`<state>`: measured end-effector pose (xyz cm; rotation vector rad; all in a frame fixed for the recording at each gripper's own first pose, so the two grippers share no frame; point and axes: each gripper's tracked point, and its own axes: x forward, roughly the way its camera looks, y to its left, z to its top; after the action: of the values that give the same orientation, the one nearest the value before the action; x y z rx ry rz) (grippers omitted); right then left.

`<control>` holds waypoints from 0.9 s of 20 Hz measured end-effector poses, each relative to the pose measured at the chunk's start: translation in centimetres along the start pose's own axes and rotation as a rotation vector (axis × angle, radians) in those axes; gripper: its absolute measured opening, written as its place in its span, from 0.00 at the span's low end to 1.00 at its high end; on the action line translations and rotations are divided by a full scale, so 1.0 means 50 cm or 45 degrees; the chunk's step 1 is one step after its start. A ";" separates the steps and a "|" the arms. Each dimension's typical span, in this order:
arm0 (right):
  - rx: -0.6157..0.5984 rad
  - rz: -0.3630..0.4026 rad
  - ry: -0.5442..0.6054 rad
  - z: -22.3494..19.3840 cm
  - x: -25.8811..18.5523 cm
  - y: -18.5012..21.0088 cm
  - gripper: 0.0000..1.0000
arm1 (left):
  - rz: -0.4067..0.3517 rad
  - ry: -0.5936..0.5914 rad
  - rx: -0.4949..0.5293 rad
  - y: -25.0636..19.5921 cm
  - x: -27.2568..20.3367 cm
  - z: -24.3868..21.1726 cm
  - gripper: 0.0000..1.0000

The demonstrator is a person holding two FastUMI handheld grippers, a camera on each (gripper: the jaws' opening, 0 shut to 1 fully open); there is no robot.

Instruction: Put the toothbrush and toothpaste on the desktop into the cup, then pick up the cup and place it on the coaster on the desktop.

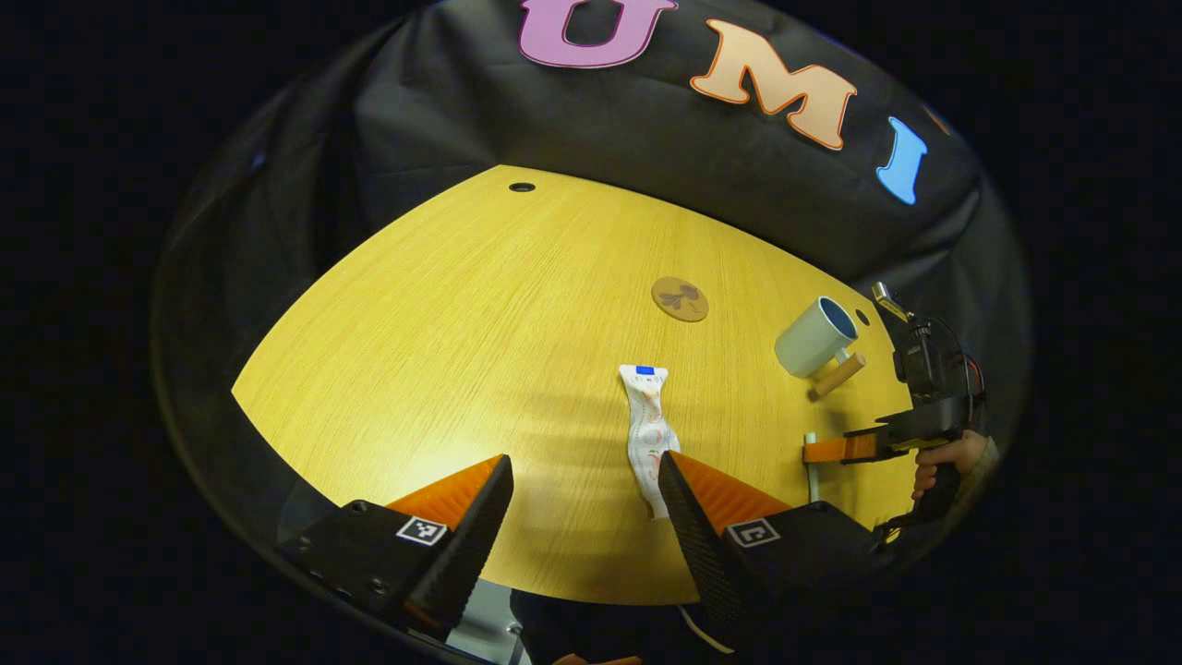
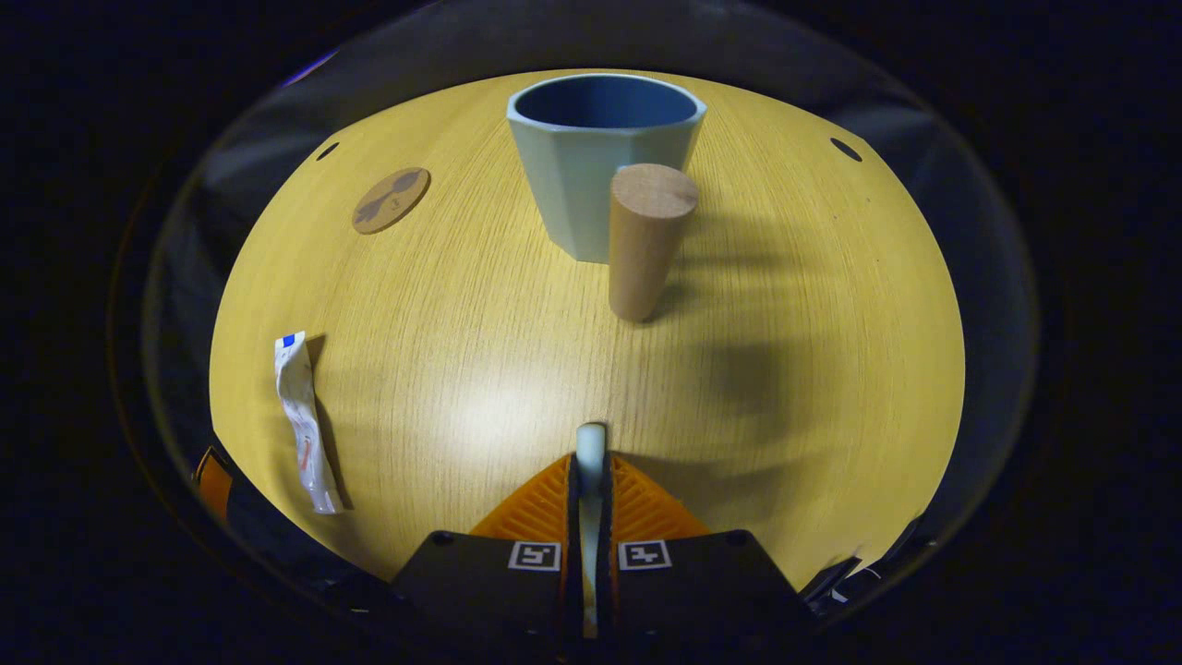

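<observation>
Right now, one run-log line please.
right tongs: shut on toothbrush | left tongs: open over toothpaste | cup: empty

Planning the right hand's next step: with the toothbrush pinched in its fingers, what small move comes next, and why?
Probably carry the toothbrush forward and up over the cup. The right gripper is shut on it, the cup stands straight ahead with its mouth open, and its wooden handle points toward the gripper, so the path must clear it.
</observation>
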<state>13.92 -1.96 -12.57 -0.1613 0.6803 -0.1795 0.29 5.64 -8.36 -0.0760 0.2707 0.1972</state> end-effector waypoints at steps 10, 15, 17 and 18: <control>0.035 0.055 -0.089 -0.011 -0.011 0.003 0.05 | -0.040 0.089 0.057 -0.020 0.018 0.000 0.93; 0.142 0.104 -0.236 -0.010 -0.048 -0.015 0.05 | -0.063 0.169 0.123 -0.054 0.060 0.014 0.93; 0.141 0.084 -0.303 -0.011 -0.075 -0.040 0.05 | -0.083 0.241 0.144 -0.070 0.077 0.009 0.94; 0.143 0.069 -0.327 -0.012 -0.084 -0.053 0.03 | -0.089 0.268 0.154 -0.074 0.085 0.009 0.94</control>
<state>10.01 -3.68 -9.92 -0.0565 0.4174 -0.1414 5.19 2.85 -8.91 0.0143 0.4884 0.1032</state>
